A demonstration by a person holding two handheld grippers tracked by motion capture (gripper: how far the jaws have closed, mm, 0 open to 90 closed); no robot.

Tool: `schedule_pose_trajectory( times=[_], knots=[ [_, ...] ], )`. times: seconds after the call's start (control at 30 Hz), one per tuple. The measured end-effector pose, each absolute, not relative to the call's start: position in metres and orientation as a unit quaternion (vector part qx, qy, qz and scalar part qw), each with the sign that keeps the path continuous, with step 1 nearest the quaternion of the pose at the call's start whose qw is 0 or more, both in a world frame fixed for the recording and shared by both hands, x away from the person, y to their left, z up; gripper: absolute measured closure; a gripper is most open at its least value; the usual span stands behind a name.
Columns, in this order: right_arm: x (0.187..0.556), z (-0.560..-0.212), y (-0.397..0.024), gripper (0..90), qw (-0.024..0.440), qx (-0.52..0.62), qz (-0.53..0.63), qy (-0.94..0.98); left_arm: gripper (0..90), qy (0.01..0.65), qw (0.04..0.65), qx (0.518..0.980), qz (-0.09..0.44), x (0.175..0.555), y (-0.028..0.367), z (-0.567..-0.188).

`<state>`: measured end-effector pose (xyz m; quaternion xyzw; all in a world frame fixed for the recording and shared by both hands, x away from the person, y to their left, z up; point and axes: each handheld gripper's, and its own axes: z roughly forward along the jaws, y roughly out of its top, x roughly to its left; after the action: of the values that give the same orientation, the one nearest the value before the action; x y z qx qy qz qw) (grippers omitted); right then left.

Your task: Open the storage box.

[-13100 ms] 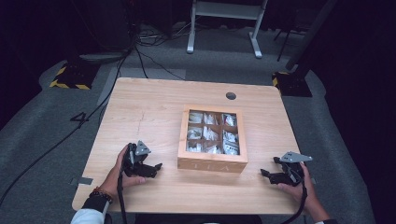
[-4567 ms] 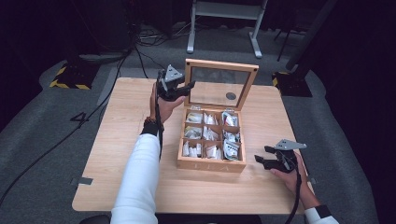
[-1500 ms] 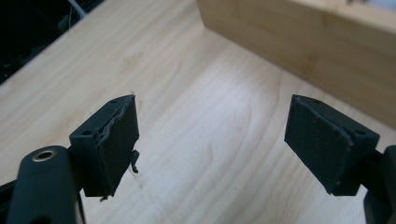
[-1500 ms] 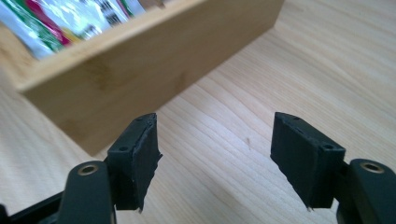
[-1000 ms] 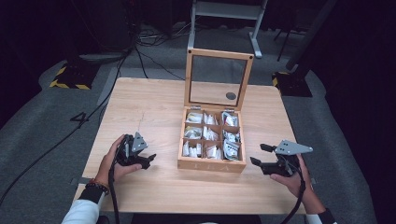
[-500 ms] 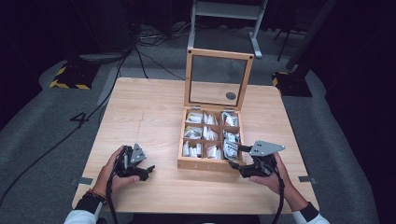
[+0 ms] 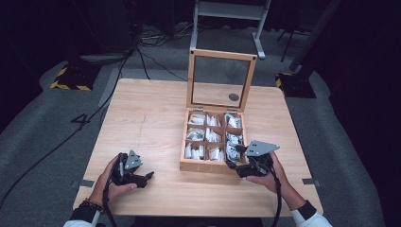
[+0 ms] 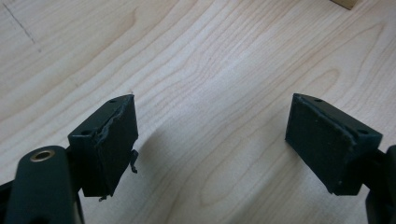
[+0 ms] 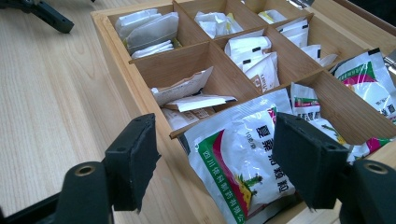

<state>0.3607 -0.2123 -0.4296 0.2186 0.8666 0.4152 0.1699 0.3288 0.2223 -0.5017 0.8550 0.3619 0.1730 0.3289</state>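
A wooden compartment box (image 7: 203, 165) stands mid-table, its glass lid (image 7: 221, 54) upright at the back. Paper and foil sachets fill the cells. My right gripper (image 7: 236, 163) hovers at the box's front right corner. In the right gripper view its jaws (image 9: 215, 126) stand open and apart over a white, green and red sachet (image 9: 238, 158) lying in the nearest cell, not touching it. My left gripper (image 7: 145, 177) rests low over bare wood left of the box, open, with nothing between its jaws (image 8: 212, 105).
The light wooden table (image 7: 142, 113) has a small round hole (image 7: 233, 97) behind the box. A box corner (image 8: 343, 3) shows at the top of the left gripper view. Cables and a metal stand lie on the dark floor beyond the table.
The lid, shut at first, was raised by the left hand. Over the last second the right gripper slid left to the box's corner, and the left gripper drew back toward the table's front edge.
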Motion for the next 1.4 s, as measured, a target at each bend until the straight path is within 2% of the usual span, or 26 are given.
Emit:
schedule_pose_trajectory(
  times=[0.3,0.6,0.9,1.03,1.1,1.13,1.17,1.2,1.23,1.27,1.33,1.4],
  knots=[
    [0.365,-0.433,-0.213,33.1,0.172,0.223,0.41,0.867,17.3,0.385,0.342,0.844,0.149,0.326,0.227,-0.504],
    [0.369,-0.433,-0.216,38.0,0.19,0.232,0.404,0.864,17.3,0.39,0.343,0.841,0.149,0.325,0.227,-0.505],
    [0.365,-0.435,-0.21,48.0,0.26,0.219,0.34,0.877,17.0,0.389,0.342,0.842,0.149,0.325,0.227,-0.505],
    [0.37,-0.437,-0.211,50.2,0.244,0.227,0.338,0.88,16.8,0.389,0.341,0.843,0.149,0.325,0.227,-0.505],
    [0.374,-0.44,-0.21,57.0,0.224,0.227,0.338,0.885,16.6,0.388,0.341,0.843,0.149,0.326,0.227,-0.505],
    [0.374,-0.44,-0.21,57.0,0.224,0.227,0.338,0.885,16.6,0.387,0.341,0.844,0.148,0.326,0.227,-0.505],
    [0.376,-0.442,-0.209,64.7,0.213,0.221,0.338,0.89,16.5,0.387,0.341,0.844,0.148,0.326,0.227,-0.505],
    [0.376,-0.442,-0.209,64.7,0.213,0.221,0.338,0.89,16.5,0.387,0.341,0.844,0.148,0.326,0.227,-0.505],
    [0.375,-0.442,-0.208,73.6,0.206,0.215,0.337,0.893,16.4,0.386,0.342,0.844,0.147,0.326,0.227,-0.505],
    [0.375,-0.442,-0.208,73.6,0.206,0.215,0.337,0.893,16.4,0.386,0.342,0.844,0.147,0.326,0.227,-0.505],
    [0.375,-0.443,-0.208,82.0,0.199,0.207,0.339,0.896,16.3,0.387,0.343,0.844,0.145,0.326,0.227,-0.505],
    [0.374,-0.442,-0.208,84.7,0.199,0.204,0.34,0.896,16.2,0.385,0.343,0.845,0.144,0.327,0.227,-0.505]
  ],
)
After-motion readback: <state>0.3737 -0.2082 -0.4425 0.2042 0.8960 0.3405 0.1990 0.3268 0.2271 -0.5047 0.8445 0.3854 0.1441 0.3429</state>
